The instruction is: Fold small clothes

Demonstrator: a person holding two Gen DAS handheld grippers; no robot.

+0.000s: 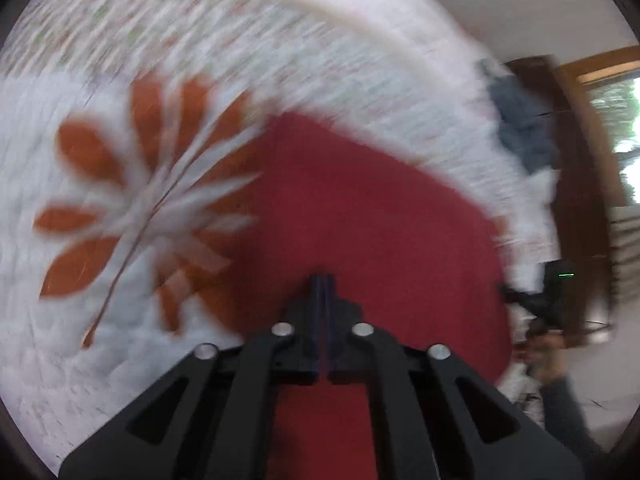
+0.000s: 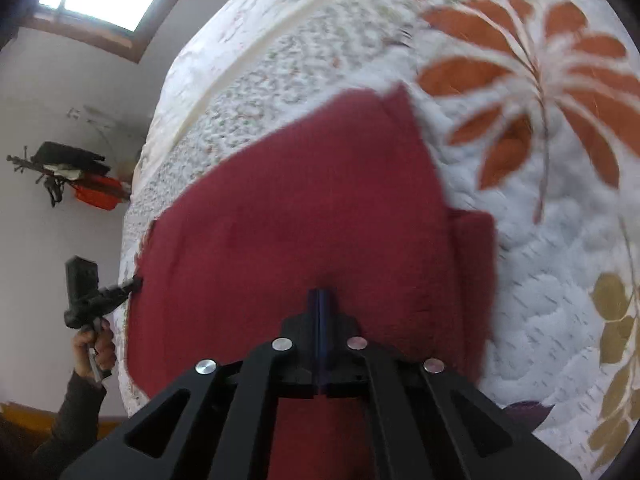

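Note:
A dark red garment (image 1: 360,216) lies spread on the bed quilt, and the left wrist view is blurred by motion. My left gripper (image 1: 321,280) is shut, its tips pinching the red cloth. In the right wrist view the red garment (image 2: 304,208) has a folded flap along its right side. My right gripper (image 2: 323,294) is shut on the cloth's near edge, which puckers at the tips. The left gripper (image 2: 134,281), held by a hand (image 2: 96,344), grips the garment's left edge. The right gripper (image 1: 510,294) shows at the cloth's right edge.
The white quilt (image 2: 532,264) carries orange leaf prints (image 2: 520,80) and gold ones (image 2: 612,320). A blue-grey garment (image 1: 520,128) lies at the bed's far right edge. A wall rack with black and orange bags (image 2: 76,176) hangs left of the bed. Windows and a wooden frame stand beyond.

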